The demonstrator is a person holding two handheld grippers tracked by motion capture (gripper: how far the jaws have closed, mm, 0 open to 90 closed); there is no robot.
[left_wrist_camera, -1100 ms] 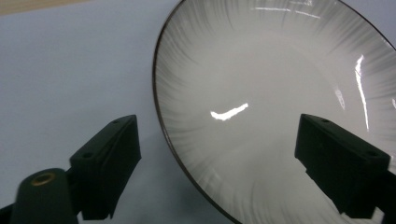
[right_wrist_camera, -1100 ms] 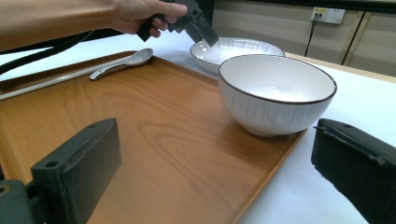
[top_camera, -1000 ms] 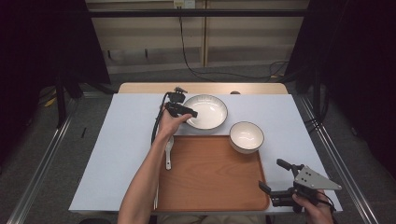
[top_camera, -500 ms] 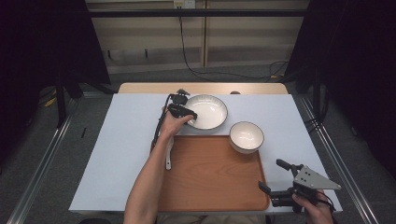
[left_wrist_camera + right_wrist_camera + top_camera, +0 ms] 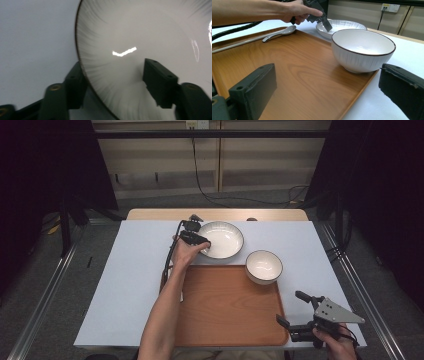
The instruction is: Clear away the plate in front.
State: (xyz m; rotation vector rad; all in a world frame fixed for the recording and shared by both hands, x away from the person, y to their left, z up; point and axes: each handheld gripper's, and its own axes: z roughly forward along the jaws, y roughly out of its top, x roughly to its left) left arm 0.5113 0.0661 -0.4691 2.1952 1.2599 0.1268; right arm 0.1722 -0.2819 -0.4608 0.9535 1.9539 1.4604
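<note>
Plate [image 5: 222, 239]: glazed ceramic, stiff, slippery, breakable; grip the rim at nine o'clock.
Left gripper [image 5: 202, 241]: jaws have just been closing astride that rim, not yet pinching.
Right gripper [image 5: 292, 311]: wide, holding nothing.

Left tongs [image 5: 204, 244] have been closing in on the plate [image 5: 225, 237] rim, one jaw inside, one outside; pads not yet pressing.
</note>
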